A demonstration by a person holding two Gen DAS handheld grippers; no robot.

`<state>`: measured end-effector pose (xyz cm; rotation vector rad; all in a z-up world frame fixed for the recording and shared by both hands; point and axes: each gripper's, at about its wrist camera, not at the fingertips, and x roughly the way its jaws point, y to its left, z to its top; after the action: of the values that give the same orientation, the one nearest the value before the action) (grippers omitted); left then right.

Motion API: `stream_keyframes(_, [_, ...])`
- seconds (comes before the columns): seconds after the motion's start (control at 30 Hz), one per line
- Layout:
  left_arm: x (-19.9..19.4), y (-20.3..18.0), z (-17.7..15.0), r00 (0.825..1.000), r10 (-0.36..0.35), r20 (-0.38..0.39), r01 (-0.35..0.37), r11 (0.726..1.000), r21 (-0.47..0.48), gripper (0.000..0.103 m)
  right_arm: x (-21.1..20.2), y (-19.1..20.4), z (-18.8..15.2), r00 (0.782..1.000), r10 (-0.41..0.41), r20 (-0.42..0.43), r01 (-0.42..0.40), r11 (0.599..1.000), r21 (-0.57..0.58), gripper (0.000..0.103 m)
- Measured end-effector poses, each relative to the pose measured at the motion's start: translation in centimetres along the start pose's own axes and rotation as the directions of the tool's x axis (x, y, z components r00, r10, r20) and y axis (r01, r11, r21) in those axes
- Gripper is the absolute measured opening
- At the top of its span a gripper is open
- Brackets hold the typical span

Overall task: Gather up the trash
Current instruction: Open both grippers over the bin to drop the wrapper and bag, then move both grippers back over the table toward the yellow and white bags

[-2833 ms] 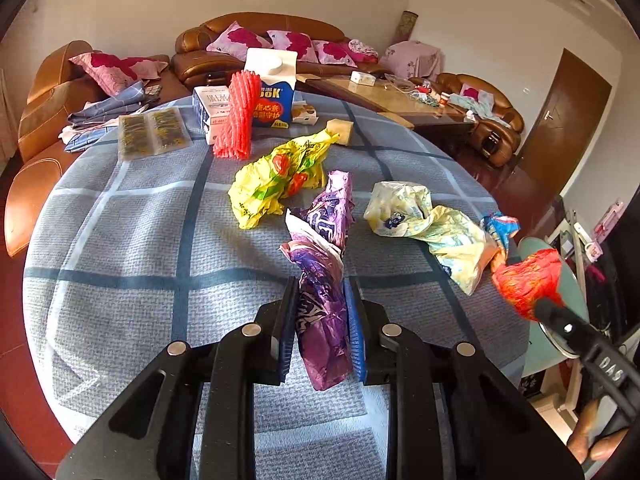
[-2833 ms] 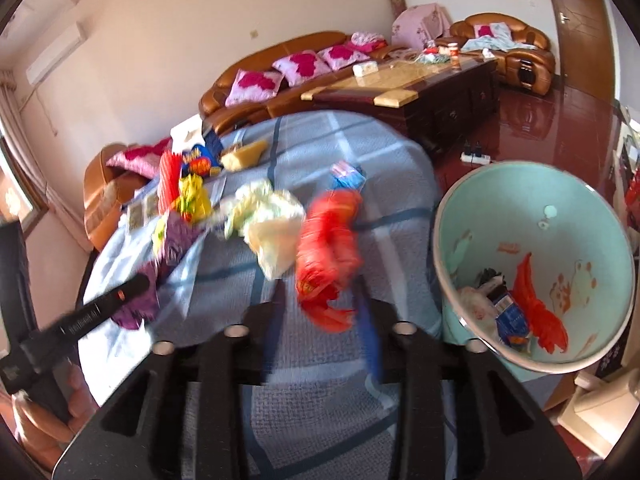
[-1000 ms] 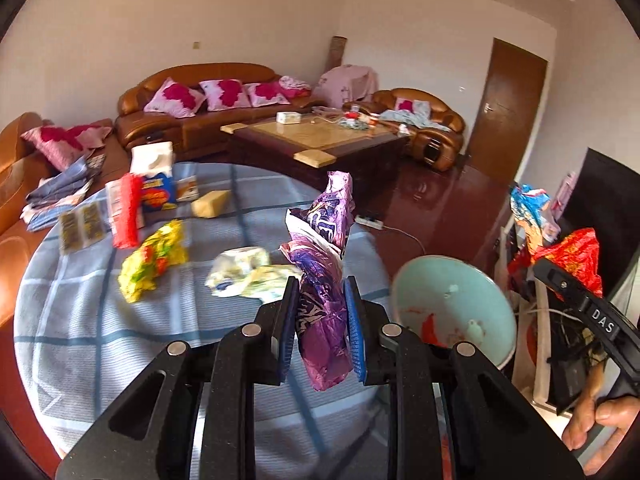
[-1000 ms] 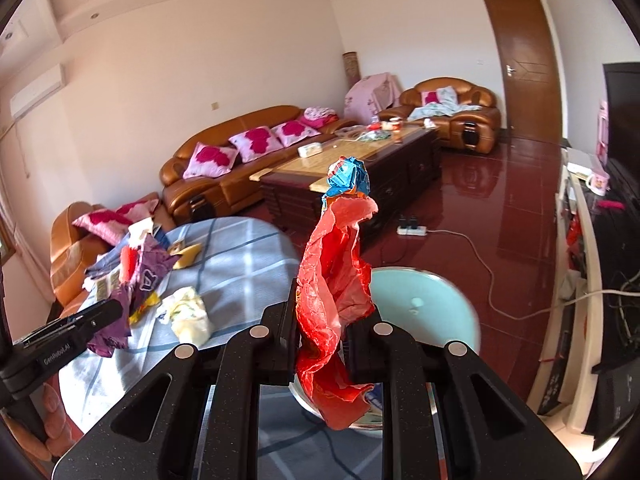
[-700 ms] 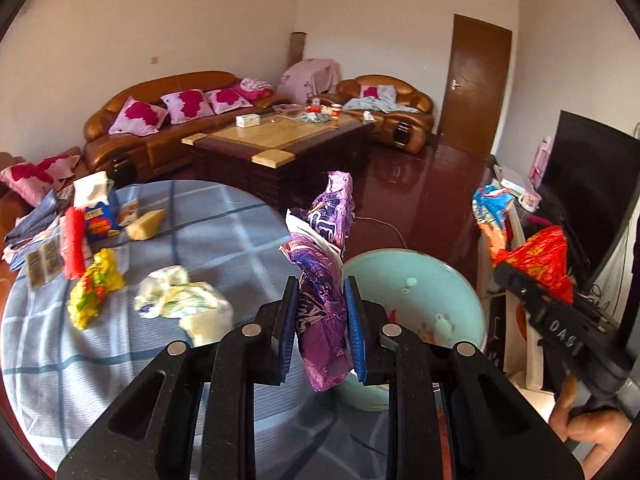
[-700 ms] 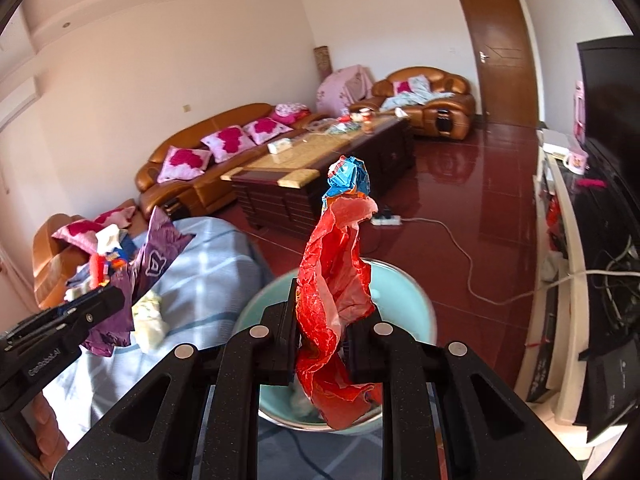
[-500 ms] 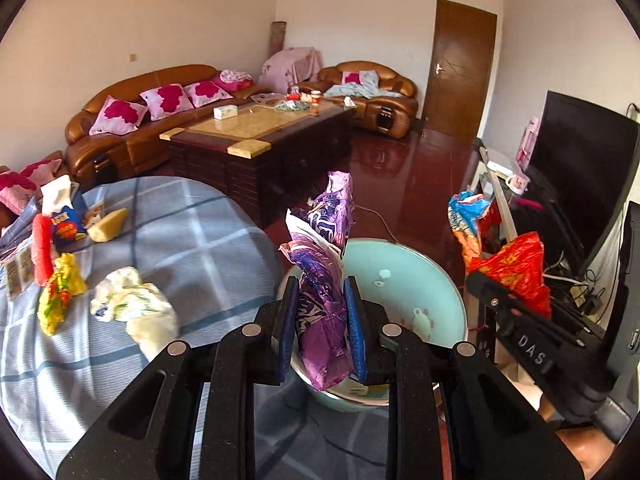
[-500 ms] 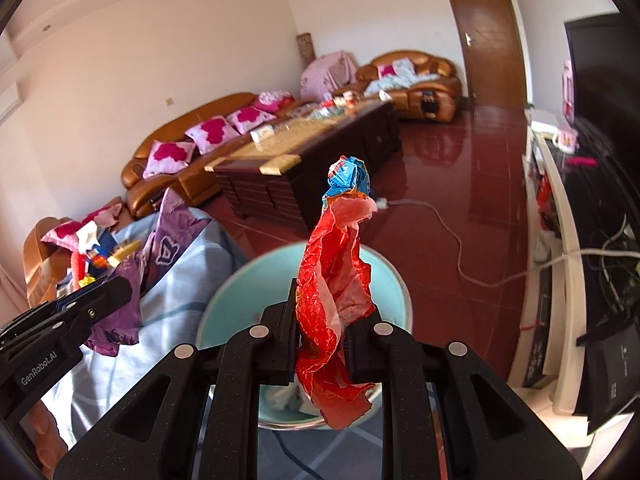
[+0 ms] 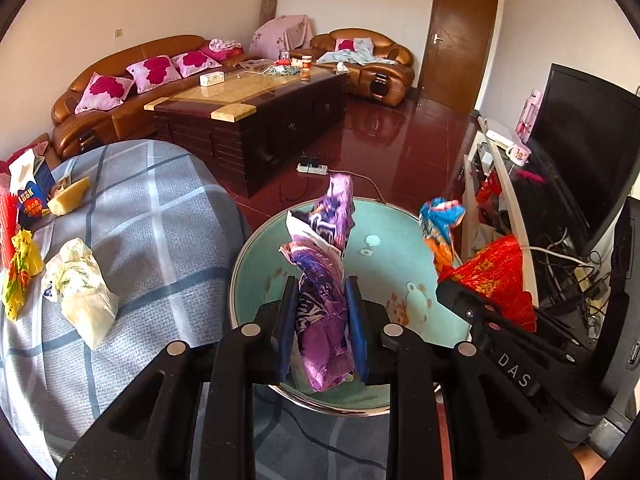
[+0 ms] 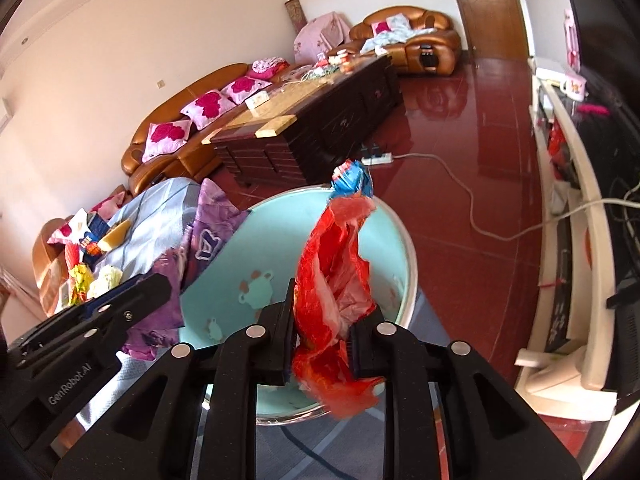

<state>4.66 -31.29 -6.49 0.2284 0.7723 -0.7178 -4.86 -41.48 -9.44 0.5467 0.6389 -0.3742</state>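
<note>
Living room, red glossy floor, brown sofas, dark coffee table behind. Desk (image 9: 132, 216) under a grey checked cloth, left of the bin.

- Bin (image 9: 384, 264), pale green, round, open-topped – stands beside the desk, some scraps visible inside.
- Left claw (image 9: 322, 320): jaws beginning to open, purple wrapper (image 9: 324, 280) between them, hanging above the bin mouth.
- Right claw (image 10: 322, 326): jaws opening, red bag (image 10: 336, 280) with a blue scrap at its top between them, also over the bin.
- Yellow wrapper (image 9: 18, 268) and pale crumpled bag (image 9: 80, 288) – on the desk, uncollected.

Handling: all thin film – likely very light, limp, slippery; best pinched across a bunched fold.
</note>
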Motion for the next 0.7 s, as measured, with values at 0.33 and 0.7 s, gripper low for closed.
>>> stream_keyframes(0.33, [-1.0,0.9,-0.2,0.997,0.059,0.046,-0.058,0.998,-0.021,0.082,-1.7,-0.4,0.8,0.998,0.015,0.061,-0.019,0.998,0.057,0.034])
stream_keyframes(0.7, [-6.3,4.2,-0.6,0.961,0.22,0.168,-0.213,0.975,-0.061,0.097,-6.6,2.8,0.5,0.957,-0.03,0.29,0.026,1.0,0.016,0.082])
